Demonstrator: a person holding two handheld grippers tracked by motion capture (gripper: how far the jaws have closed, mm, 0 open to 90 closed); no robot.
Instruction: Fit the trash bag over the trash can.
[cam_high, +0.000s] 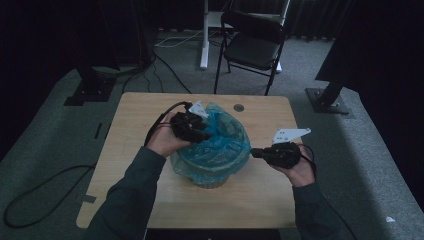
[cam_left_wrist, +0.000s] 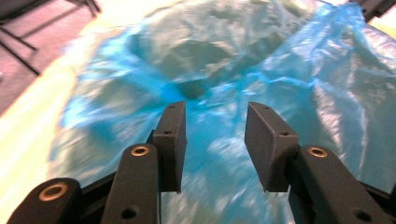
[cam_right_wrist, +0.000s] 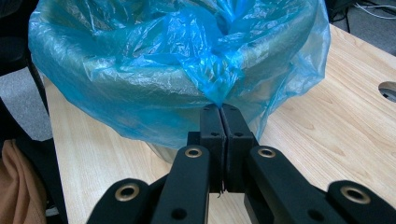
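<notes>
Bin (cam_high: 212, 181) lined w/ blue bag (cam_right_wrist: 154, 70) (rim pinched by right hand-held gripper (cam_right_wrist: 222, 108)); left hand-held gripper (cam_left_wrist: 215, 135) spread

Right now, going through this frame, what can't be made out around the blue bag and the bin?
- Bin: the blue bag drapes over its rim and wall in all three views; its material stays unclear.
- Bag's inside: blurred in the left gripper view beyond the open left gripper; contents unreadable.
- Right gripper: jaws shut on a pinch of bag; the high view is too dark and small to show this.
</notes>
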